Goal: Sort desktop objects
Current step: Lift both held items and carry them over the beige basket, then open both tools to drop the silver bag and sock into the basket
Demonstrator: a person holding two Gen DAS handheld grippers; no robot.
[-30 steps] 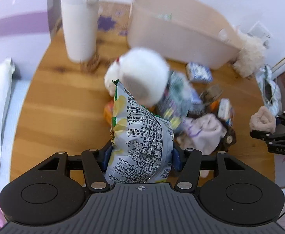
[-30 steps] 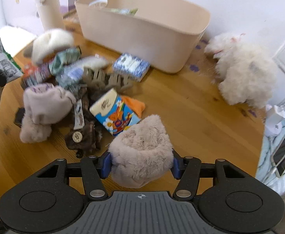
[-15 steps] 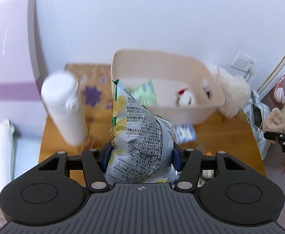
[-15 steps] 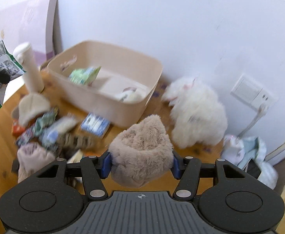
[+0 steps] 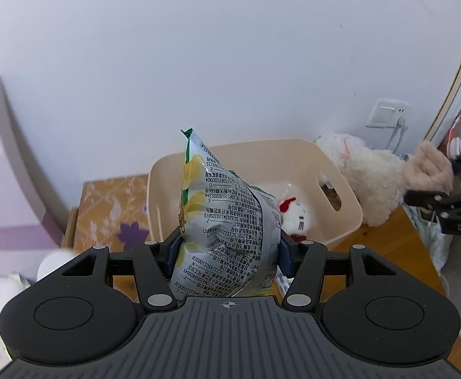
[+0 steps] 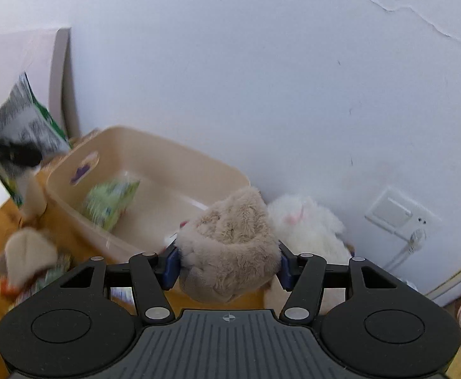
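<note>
left gripper (image 5: 228, 254): closed on a silver snack bag (image 5: 227, 233), blue pads pressed into both its sides. the bag's lower end is hidden behind the gripper body; its long axis is upright, the sealed green-edged top tilted slightly left. it is held in the air in front of and above the beige bin (image 5: 341, 218).

right gripper (image 6: 227, 267): clamped part-way on a tan fuzzy sock (image 6: 228, 246), bulging above and below the pads; its underside is cut off by the gripper body. it is held near the bin's right end, just in front of a white plush toy (image 6: 312, 227).

bin: open-topped, set against the wall on the wooden table (image 5: 385, 246). a green packet (image 6: 112, 202) and a small white toy (image 5: 295, 216) are seen inside; much of the floor is bare.

blurred pile (image 6: 28, 259) at the lower left of the right view: items cannot be told apart.
</note>
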